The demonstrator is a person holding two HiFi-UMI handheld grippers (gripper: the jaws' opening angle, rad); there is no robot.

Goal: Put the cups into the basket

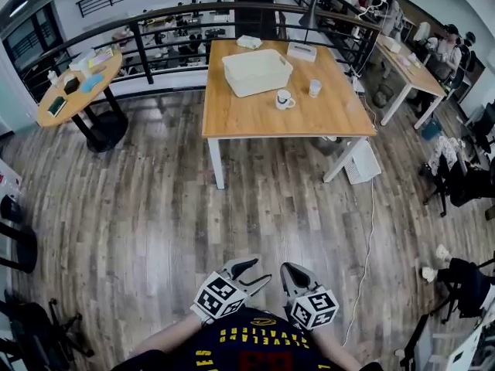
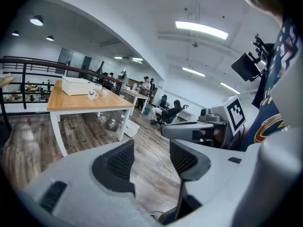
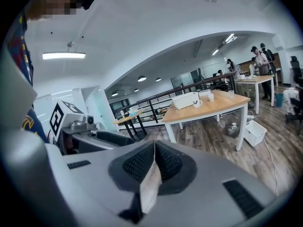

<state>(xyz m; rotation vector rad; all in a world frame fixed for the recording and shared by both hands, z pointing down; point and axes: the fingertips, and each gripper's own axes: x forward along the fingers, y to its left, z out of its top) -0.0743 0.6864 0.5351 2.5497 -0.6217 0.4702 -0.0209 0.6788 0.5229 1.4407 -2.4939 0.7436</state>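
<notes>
A: Any cup picked up yet?
B: No. The mug [image 1: 284, 99] and small cup [image 1: 315, 88] stand on the far table [image 1: 255, 118] beside the basket [image 1: 259, 84]. Left gripper [image 1: 253, 273] gapes empty; right gripper [image 1: 288, 271] is clenched empty.
A: Next?
B: Probably walk over.

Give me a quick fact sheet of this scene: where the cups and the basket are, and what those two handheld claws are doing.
Setting: wooden table, well ahead of the person
Basket: white basket, on the table's far half
Cups: white mug and small cup, on the table beside the basket, not in it
Left hand: left gripper, jaws apart, holding nothing, close to the body
Right hand: right gripper, jaws together, holding nothing, close to the body
Progress: both cups not yet in the basket
</notes>
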